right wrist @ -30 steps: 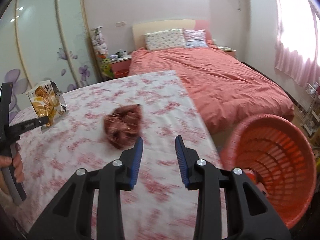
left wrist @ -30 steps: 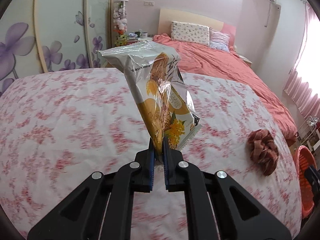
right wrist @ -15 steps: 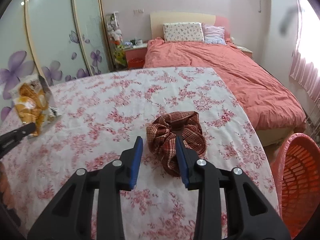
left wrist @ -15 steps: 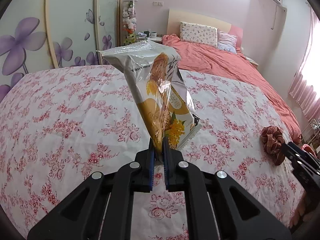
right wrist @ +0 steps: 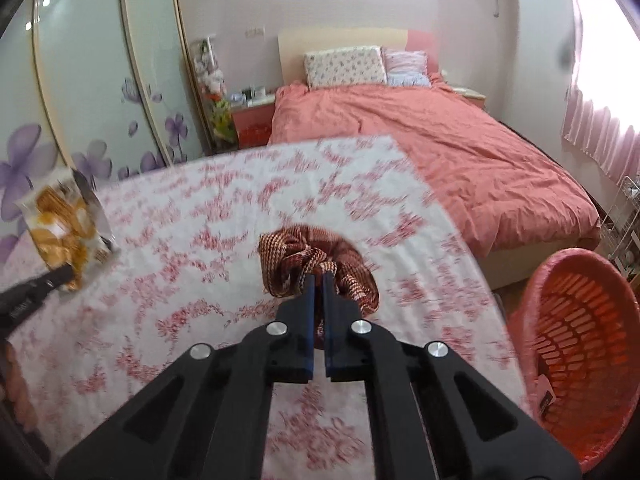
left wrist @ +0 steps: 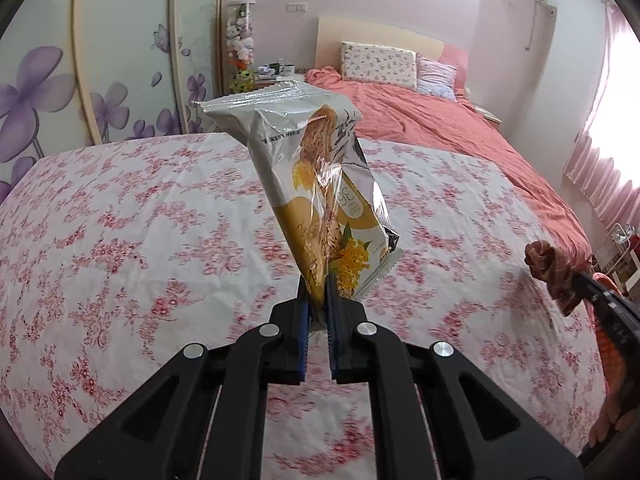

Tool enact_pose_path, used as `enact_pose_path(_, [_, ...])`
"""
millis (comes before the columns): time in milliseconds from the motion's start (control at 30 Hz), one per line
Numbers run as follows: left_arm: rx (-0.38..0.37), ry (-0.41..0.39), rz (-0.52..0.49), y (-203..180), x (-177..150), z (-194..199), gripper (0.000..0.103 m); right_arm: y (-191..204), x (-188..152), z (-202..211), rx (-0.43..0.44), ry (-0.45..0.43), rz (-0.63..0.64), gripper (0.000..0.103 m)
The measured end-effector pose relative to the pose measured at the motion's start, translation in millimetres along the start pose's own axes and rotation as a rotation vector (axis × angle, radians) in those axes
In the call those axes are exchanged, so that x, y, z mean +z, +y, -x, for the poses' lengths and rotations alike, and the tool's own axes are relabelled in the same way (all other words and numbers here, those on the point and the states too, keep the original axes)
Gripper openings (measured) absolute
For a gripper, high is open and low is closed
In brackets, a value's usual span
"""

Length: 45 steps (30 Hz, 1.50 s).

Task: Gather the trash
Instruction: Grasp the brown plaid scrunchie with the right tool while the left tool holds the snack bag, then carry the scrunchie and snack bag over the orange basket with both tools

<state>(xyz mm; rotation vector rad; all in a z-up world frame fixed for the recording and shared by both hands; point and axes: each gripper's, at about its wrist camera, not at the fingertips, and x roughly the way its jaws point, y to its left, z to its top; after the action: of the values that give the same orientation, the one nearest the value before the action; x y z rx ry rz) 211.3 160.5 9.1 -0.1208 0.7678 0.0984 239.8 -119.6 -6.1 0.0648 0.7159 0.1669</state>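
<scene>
Your right gripper (right wrist: 319,280) is pinching the brown plaid scrunchie (right wrist: 316,258), jaws clamped on its fabric, above the floral tablecloth (right wrist: 224,248) and left of the orange basket (right wrist: 576,360). Your left gripper (left wrist: 316,292) is gripping the snack wrapper (left wrist: 316,184) by its bottom edge, holding it upright over the cloth.

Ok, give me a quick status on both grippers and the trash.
Left gripper shut on snack bag, held up over the floral cloth. Right gripper shut on plaid scrunchie. Orange basket at right, path looks clear.
</scene>
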Motion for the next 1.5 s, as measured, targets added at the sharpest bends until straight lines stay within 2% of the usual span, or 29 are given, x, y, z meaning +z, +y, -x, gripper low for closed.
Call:
enact_pose_path(233, [-0.041, -0.012, -0.038, -31, -3, 15, 0.007, -19, 6, 50, -0.016, -0.083, -0.03, 0.004])
enact_pose_path(600, [-0.11, -0.041, -0.12, -84, -7, 44, 0.007, -46, -5, 108, -0.054, -0.155, -0.07, 0.004])
enact_pose_path(1000, [-0.216, -0.043, -0.238, -158, -21, 55, 0.007, -93, -17, 146, -0.118, -0.201, -0.14, 0.004])
enact_pose_path(1500, [-0.374, 0.003, -0.361, -252, -48, 55, 0.007, -172, -43, 168, -0.237, -0.22, -0.254, 0.004])
